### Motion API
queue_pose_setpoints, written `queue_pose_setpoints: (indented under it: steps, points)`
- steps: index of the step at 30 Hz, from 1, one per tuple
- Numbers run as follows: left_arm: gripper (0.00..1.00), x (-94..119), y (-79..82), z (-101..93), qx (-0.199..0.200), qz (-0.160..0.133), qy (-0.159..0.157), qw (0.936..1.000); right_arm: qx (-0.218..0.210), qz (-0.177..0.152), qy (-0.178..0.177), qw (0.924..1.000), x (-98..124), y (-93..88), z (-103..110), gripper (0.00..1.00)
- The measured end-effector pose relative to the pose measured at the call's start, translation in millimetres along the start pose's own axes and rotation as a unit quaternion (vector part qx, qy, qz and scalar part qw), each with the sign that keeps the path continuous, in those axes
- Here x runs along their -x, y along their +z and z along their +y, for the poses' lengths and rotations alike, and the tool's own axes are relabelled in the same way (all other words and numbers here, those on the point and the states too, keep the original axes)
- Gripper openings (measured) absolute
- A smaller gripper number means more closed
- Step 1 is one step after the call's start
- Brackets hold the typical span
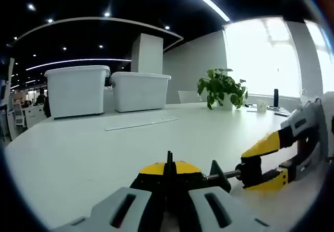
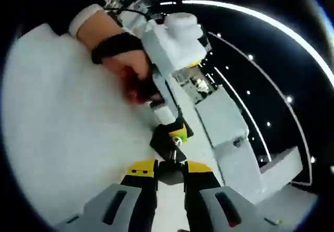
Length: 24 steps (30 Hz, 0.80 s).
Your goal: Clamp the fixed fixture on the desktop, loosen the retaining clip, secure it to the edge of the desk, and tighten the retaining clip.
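In the left gripper view, the left gripper (image 1: 168, 190) clenches the yellow-and-black clamp (image 1: 175, 177) lying on the white desk (image 1: 78, 159), while the right gripper (image 1: 266, 164) grips its screw handle (image 1: 248, 172). In the right gripper view, the right gripper (image 2: 171, 175) pinches that handle (image 2: 171, 172). Judged so, loosening is underway; mounting on the desk edge remains.

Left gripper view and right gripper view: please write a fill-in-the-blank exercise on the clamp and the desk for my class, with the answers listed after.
1. The left hand-held gripper is closed on the yellow and black ____ part of the clamp fixture.
2. The right hand-held gripper grips the clamp's ____ end.
3. Behind the clamp, two white ____ stand on the desk.
4. A green ____ stands near the window.

Answers: body; screw handle; storage bins; potted plant
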<state>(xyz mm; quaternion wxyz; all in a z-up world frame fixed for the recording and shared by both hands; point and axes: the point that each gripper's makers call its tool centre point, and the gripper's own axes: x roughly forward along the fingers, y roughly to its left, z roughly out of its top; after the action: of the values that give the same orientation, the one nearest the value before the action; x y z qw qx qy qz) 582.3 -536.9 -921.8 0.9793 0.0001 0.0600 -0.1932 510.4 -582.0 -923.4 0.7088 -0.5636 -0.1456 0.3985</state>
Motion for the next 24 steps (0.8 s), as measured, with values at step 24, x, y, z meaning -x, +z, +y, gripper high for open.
queue_pose_setpoints:
  steps: [24]
  points:
    - [0.04, 2.3, 0.6, -4.1, 0.0, -0.001, -0.002, 1.0, -0.724, -0.036, 0.068, 0.6858, -4.0, -43.8, -21.2, 0.27]
